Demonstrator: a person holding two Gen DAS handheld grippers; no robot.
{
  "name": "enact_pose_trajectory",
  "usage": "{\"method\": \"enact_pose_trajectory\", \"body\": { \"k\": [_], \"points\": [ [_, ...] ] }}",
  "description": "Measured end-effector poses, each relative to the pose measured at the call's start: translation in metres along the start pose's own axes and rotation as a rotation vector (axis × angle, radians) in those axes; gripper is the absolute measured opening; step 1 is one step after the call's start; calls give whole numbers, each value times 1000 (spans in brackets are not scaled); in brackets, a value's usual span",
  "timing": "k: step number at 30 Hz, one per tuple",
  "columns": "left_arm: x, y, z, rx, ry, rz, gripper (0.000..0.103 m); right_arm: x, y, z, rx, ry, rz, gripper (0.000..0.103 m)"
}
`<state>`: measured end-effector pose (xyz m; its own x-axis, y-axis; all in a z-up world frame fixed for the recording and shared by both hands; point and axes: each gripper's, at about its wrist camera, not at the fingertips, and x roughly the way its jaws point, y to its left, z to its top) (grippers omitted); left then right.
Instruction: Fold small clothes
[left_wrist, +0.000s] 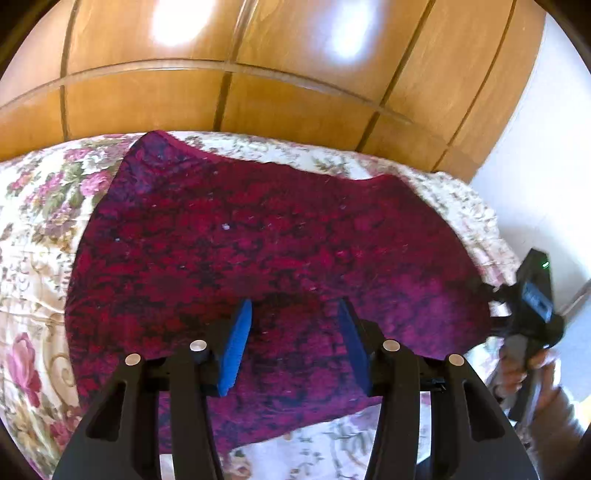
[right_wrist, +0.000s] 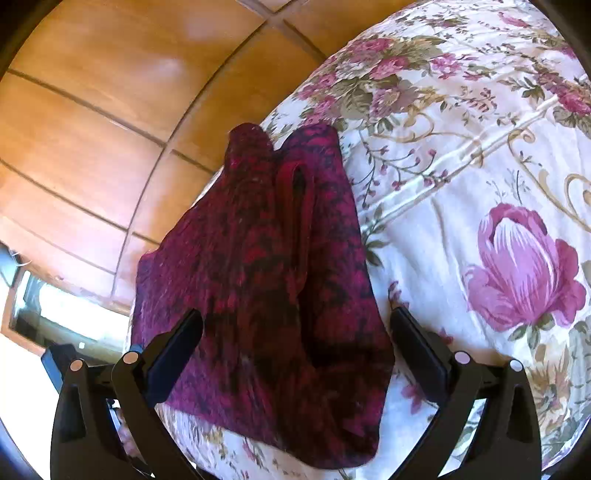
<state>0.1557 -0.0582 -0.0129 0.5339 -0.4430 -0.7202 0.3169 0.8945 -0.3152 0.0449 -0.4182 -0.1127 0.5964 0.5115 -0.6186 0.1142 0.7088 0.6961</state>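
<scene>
In the left wrist view, the left gripper (left_wrist: 293, 334) pointed steeply down over a dark red patterned garment (left_wrist: 258, 243) that lay spread flat on a floral bedspread (left_wrist: 40, 206), close to the edge by a wooden wardrobe (left_wrist: 221, 74). Its two blue pads (left_wrist: 236, 347) stood apart with nothing between them, poised above the near part of the cloth; whether the tips touched the fabric could not be told. At the right edge of this view a hand (left_wrist: 517, 365) in a light sleeve gripped the handle of the right gripper (left_wrist: 491, 306), which reached in sideways toward the garment's right-hand corner, blurred, its fingers barely visible there. In the right wrist view, the right gripper (right_wrist: 295, 332) was tilted downward and rolled, so the bed ran diagonally across the picture. Its dark fingers (right_wrist: 177, 343) were spread wide, one on either side of the garment (right_wrist: 258, 280), which here looked bunched with a raised fold running along its middle. The fingers pinched nothing, and the cloth lay on the bedspread (right_wrist: 461, 155) between them.
</scene>
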Motion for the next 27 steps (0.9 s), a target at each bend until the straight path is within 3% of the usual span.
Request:
{"method": "enact_pose_trajectory", "body": {
  "k": [2, 4, 5, 7, 12, 22, 27],
  "points": [
    [6, -4, 1, 19, 15, 11, 48, 1, 2, -1, -7, -2, 15, 100],
    [12, -6, 0, 30, 28, 28, 48, 3, 5, -2, 0, 1, 38, 88],
    [13, -6, 0, 30, 28, 31, 48, 7, 6, -2, 3, 9, 47, 77],
    [16, -5, 2, 30, 40, 30, 48, 12, 5, -4, 6, 14, 65, 72],
    [25, 3, 2, -13, 66, 0, 48, 14, 4, -5, 53, 39, 148, 47],
    [28, 29, 1, -115, 71, -105, 48, 6, 71, -5, -89, 42, 194, 37],
    [28, 44, -2, -172, 74, -153, 40, 5, 127, -11, -213, 48, 223, 34]
  ]
}}
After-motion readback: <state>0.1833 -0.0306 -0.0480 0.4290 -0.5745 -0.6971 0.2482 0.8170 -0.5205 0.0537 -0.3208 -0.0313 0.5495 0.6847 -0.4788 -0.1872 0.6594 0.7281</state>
